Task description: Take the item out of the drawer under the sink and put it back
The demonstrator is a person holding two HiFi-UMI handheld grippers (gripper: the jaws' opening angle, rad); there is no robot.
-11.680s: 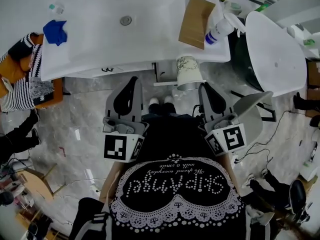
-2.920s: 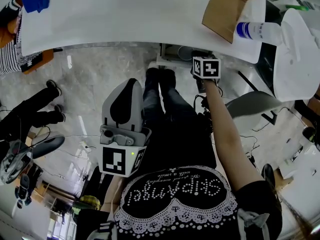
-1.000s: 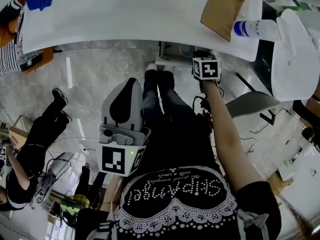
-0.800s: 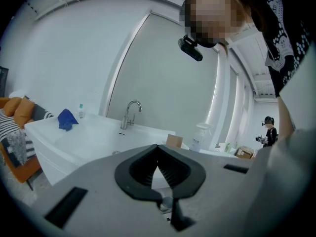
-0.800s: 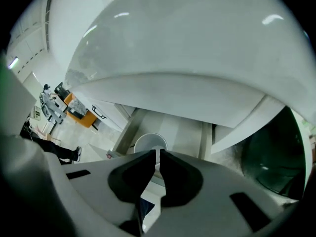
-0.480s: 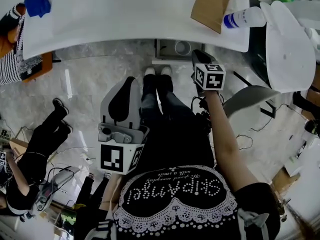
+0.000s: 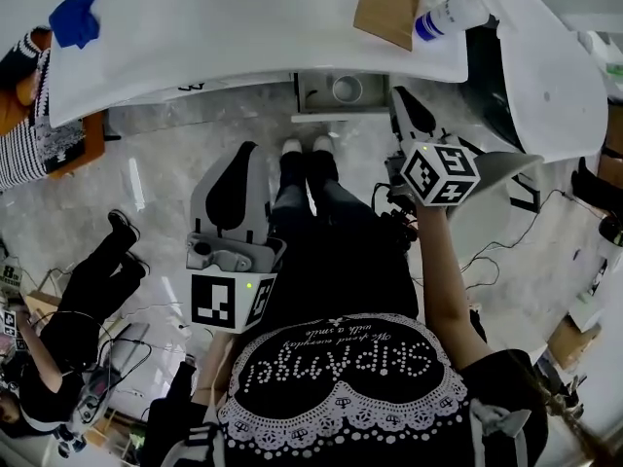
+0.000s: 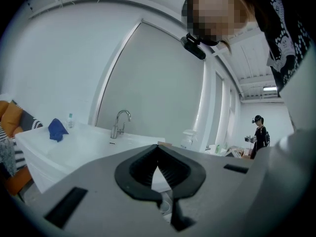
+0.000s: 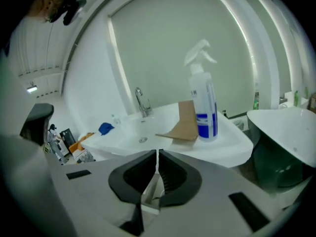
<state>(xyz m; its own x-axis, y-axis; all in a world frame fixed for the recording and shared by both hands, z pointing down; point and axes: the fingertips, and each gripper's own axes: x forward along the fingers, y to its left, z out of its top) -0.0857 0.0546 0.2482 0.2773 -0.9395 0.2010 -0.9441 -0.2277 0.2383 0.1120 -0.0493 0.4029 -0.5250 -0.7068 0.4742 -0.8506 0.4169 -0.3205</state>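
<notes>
Close by, the left gripper (image 7: pixel 241 154) is pressed shut with nothing in it. A bit further out, the right gripper (image 7: pixel 404 105) is shut and empty too, held near the drawer (image 7: pixel 310 93) but not touching it. The drawer stands open under the sink (image 7: pixel 243 37) with the cup (image 7: pixel 347 89) sitting inside, so I think the next move is to reach down and either push the drawer shut or open the jaws and grab the cup.

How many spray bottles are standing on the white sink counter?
1. The white spray bottle with a blue label stands at the white sink counter's right end, beside the brown cardboard piece. No other shows, though part of the counter is out of view.
</notes>
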